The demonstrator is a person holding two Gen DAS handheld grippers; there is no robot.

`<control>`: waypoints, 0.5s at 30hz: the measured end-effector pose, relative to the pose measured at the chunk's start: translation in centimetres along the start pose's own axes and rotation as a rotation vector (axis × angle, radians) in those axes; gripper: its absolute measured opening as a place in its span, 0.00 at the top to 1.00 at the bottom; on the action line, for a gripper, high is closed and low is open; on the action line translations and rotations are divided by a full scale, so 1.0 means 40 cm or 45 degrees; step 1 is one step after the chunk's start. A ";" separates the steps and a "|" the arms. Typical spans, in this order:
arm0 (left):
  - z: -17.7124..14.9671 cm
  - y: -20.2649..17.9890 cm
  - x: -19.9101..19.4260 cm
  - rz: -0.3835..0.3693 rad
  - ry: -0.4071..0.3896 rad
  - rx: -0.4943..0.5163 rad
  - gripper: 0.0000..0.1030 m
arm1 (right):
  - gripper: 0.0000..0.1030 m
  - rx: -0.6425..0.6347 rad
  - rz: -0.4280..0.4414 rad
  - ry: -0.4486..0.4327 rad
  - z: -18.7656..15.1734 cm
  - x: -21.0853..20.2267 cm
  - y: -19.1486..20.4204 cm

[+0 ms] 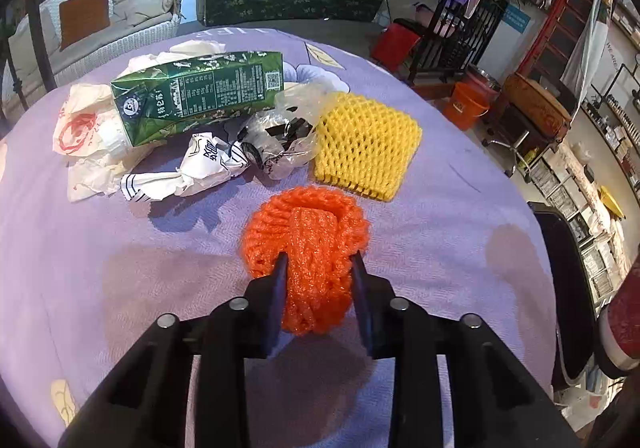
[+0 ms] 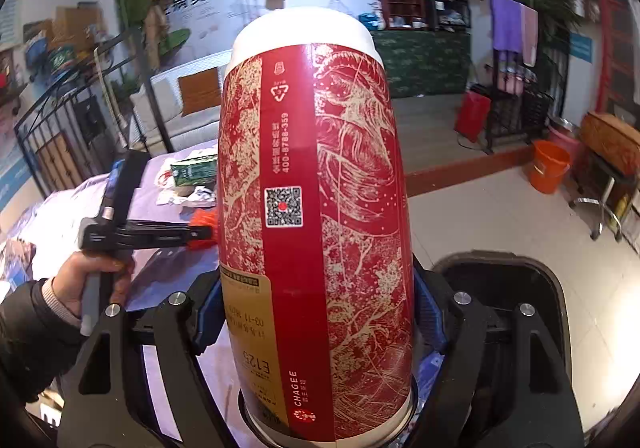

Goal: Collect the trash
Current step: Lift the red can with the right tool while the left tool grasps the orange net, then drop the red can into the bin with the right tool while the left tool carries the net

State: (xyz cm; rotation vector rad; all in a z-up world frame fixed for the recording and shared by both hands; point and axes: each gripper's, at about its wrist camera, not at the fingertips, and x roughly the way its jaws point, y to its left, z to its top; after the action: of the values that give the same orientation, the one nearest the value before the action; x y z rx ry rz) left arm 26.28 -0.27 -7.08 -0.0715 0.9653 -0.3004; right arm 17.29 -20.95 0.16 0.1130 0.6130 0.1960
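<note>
Left wrist view: left gripper [image 1: 320,268] pinching the orange foam net [image 1: 306,248] on the purple tablecloth [image 1: 120,268]; beyond it, uncollected: yellow foam net [image 1: 366,146], green carton [image 1: 200,92], crumpled wrappers [image 1: 180,172].
Right wrist view: right gripper [image 2: 316,308] clamped on the red paper cup [image 2: 316,188]; black bin [image 2: 504,288] just beside it to the right, cup not yet dropped

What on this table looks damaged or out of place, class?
The green carton lies on its side, dented, among crumpled wrappers. The left gripper squeezes the orange foam net out of shape.
</note>
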 end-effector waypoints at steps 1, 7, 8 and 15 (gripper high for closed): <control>-0.002 -0.005 -0.006 -0.006 -0.010 0.005 0.73 | 0.26 0.020 -0.009 0.000 -0.006 -0.002 -0.013; -0.029 -0.076 -0.083 -0.023 -0.123 0.104 0.74 | 0.26 0.101 -0.062 -0.010 -0.033 -0.026 -0.074; -0.032 -0.088 -0.097 -0.037 -0.138 0.114 0.74 | 0.26 0.109 -0.078 -0.013 -0.034 -0.030 -0.085; -0.072 -0.219 -0.183 -0.206 -0.224 0.173 0.74 | 0.26 0.188 -0.175 -0.013 -0.071 -0.073 -0.156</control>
State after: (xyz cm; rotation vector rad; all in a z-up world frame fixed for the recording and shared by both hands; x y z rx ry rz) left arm 18.12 -6.36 -1.21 -0.0510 0.7640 -0.4995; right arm 14.22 -27.55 -1.54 0.2137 0.6222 0.0169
